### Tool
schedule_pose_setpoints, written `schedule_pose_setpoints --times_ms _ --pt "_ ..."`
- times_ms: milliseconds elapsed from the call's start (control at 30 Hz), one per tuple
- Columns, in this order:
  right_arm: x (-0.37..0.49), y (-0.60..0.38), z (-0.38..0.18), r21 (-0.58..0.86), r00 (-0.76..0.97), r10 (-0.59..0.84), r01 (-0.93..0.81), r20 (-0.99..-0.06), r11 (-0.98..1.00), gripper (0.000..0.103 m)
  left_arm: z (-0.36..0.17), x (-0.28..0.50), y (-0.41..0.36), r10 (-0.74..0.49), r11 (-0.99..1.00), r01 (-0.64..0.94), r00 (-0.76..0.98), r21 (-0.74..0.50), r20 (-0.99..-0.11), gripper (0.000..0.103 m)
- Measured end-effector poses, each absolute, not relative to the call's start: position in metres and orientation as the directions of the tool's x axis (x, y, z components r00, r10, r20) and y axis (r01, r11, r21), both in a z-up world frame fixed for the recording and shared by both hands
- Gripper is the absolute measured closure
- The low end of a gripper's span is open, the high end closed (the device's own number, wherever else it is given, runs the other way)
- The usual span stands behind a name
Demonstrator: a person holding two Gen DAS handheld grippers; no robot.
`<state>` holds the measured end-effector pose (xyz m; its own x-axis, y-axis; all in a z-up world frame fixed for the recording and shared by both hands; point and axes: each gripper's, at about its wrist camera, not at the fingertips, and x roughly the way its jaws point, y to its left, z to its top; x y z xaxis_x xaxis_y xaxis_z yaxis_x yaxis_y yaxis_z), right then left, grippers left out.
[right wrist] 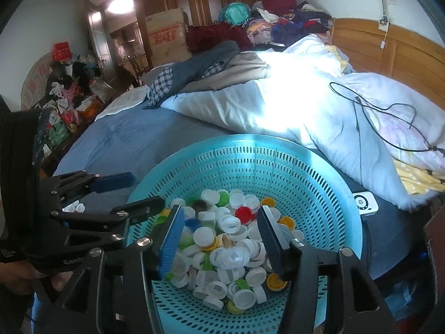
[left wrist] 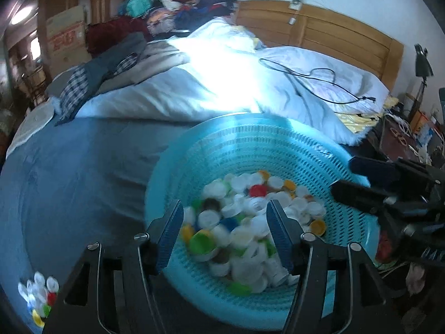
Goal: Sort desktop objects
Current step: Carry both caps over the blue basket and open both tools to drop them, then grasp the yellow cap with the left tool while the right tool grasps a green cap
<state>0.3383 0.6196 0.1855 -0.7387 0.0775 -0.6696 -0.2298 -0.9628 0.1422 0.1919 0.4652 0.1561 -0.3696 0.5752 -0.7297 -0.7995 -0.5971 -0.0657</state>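
Note:
A round turquoise perforated basket sits on a blue bedsheet and holds a heap of bottle caps, mostly white, with a red cap, green, yellow and blue ones. My left gripper is open and empty, hovering over the caps; it also shows in the right wrist view at the basket's left rim. My right gripper is open and empty above the heap; it shows in the left wrist view at the right rim.
A small pile of caps lies on the blue sheet left of the basket. A white quilt with a black cable lies behind. A white device sits right of the basket. Clothes pile at the back.

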Motion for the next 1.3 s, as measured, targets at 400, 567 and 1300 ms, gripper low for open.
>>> schedule_pose_setpoints --times_ms 400,567,1300 --pt "0.298 0.522 0.154 0.144 -0.697 -0.112 0.013 -0.709 -0.99 0.038 0.068 0.116 0.182 0.326 -0.926 -0.351 -0.565 -0.137 -0.758 0.048" --pt "0.278 0.474 0.142 0.124 -0.658 -0.165 0.109 -0.735 -0.986 0.038 0.039 0.102 0.096 0.243 -0.97 -0.168 -0.588 -0.177 -0.772 0.048" --pt "0.241 0.392 0.128 0.083 -0.588 -0.214 0.241 -0.78 -0.967 0.038 0.035 0.114 0.07 0.277 -0.957 -0.248 -0.621 -0.151 -0.734 0.069"
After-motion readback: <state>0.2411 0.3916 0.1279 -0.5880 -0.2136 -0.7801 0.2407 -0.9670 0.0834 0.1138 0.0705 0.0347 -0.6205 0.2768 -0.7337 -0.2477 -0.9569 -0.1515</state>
